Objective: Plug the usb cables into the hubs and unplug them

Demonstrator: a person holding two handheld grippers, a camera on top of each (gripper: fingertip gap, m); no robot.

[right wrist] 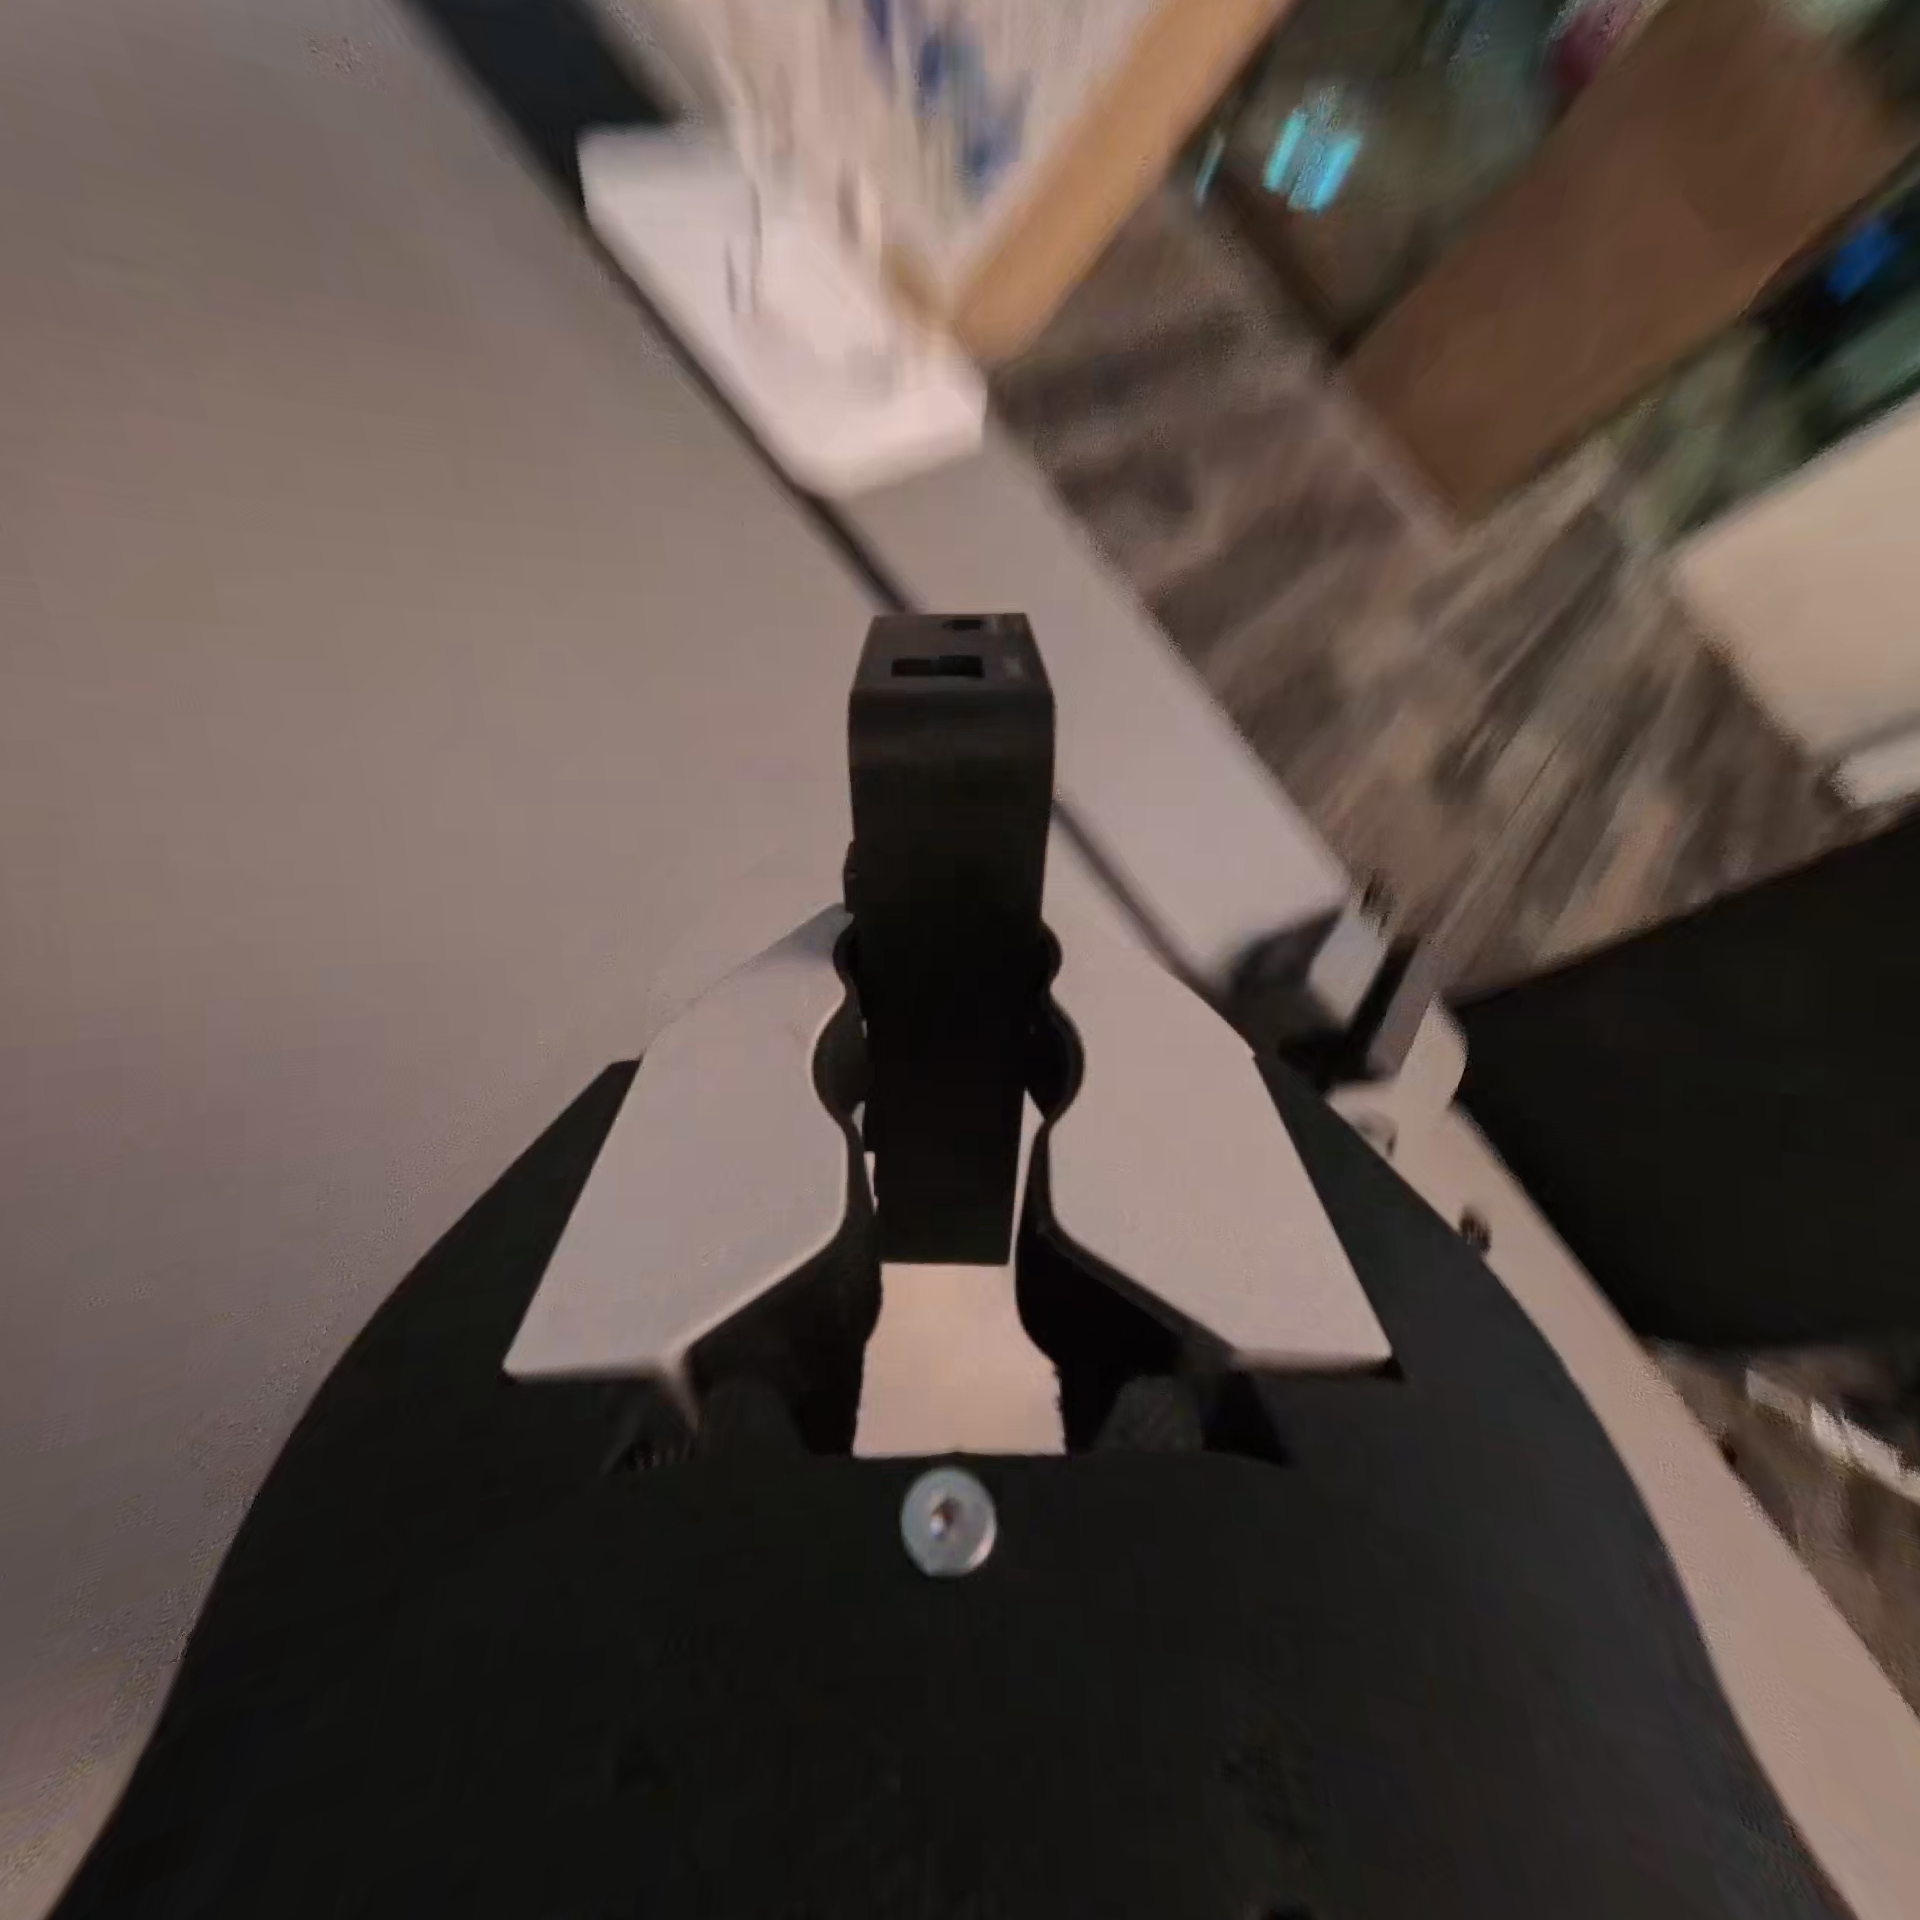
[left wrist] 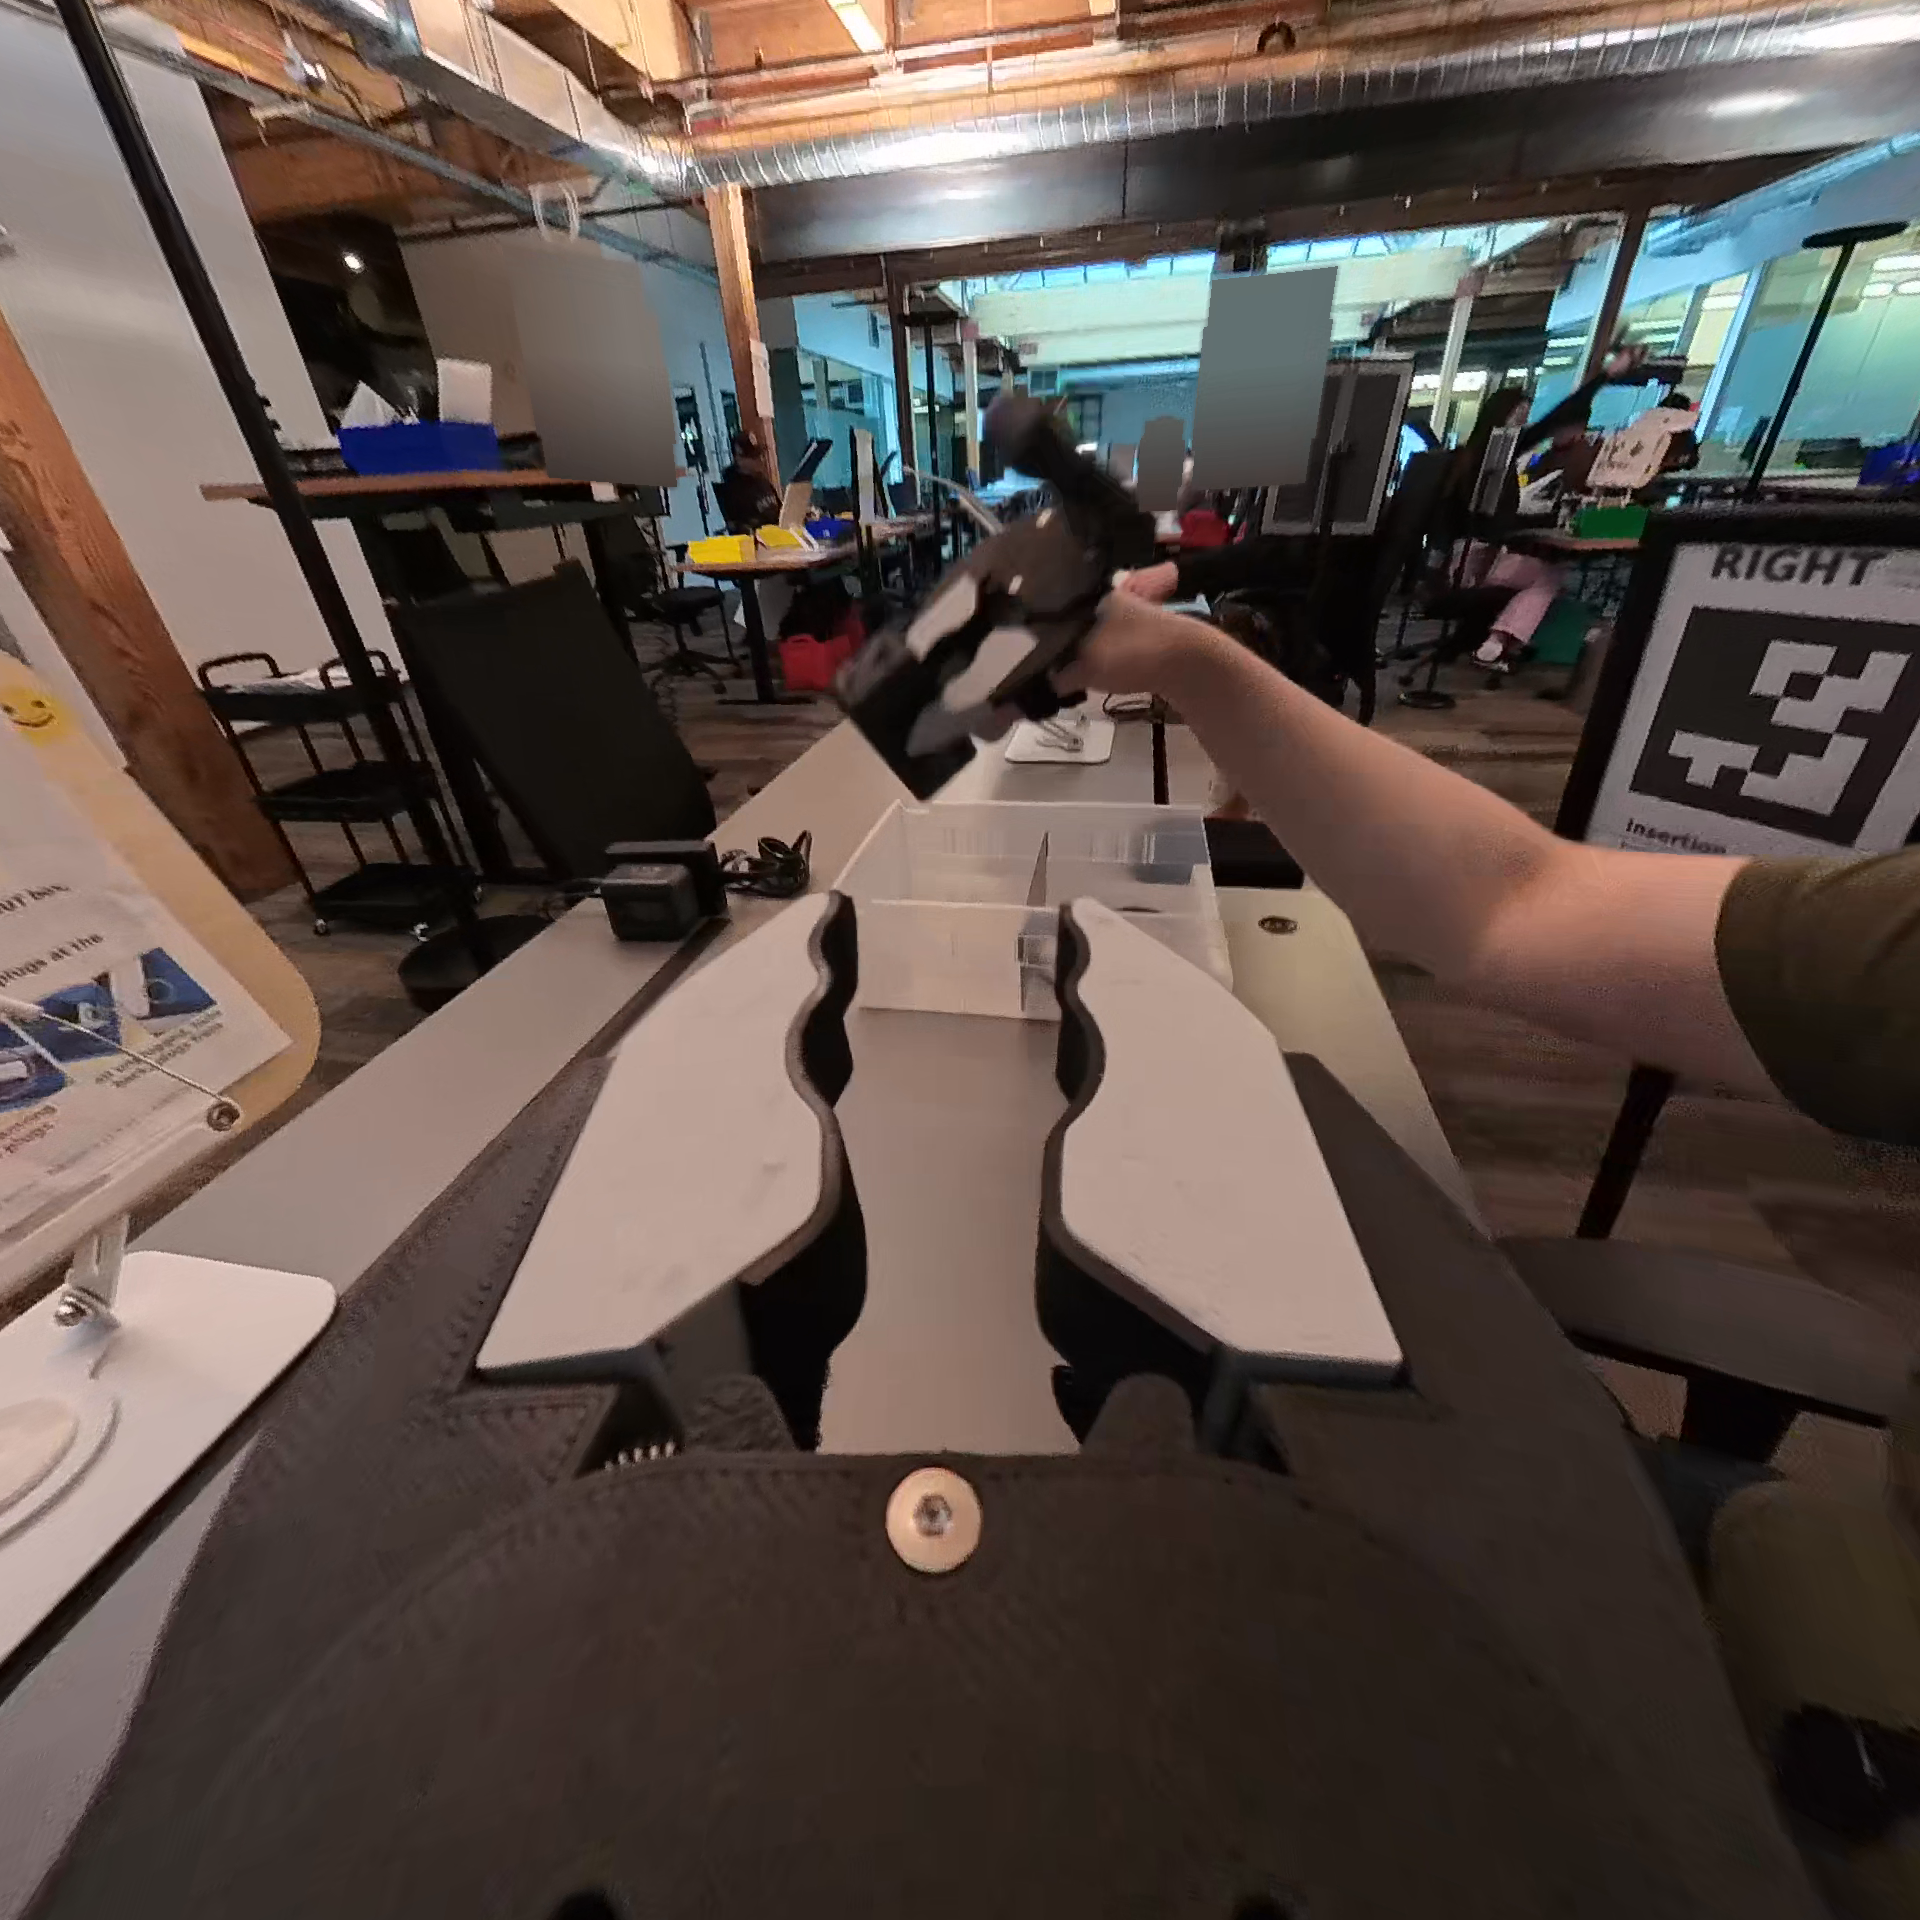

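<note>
In the right wrist view my right gripper (right wrist: 951, 940) is shut on a black block-shaped hub (right wrist: 951, 810) with small ports on its far end, held above the grey table (right wrist: 312, 623). In the left wrist view my left gripper (left wrist: 956, 914) is open and empty, low over the table (left wrist: 935, 1195), pointing at a clear divided plastic box (left wrist: 1029, 883). The right gripper (left wrist: 914, 727) shows there too, blurred, held in a hand above the box with the black hub (left wrist: 904, 717) in it. No usb cable is clearly seen.
A black charger block (left wrist: 665, 888) with a coiled black cord (left wrist: 774, 862) lies left of the box. A small black object (left wrist: 1252, 857) sits right of it. An instruction board on a white stand (left wrist: 114, 1039) is at left, a marker sign (left wrist: 1766, 717) at right.
</note>
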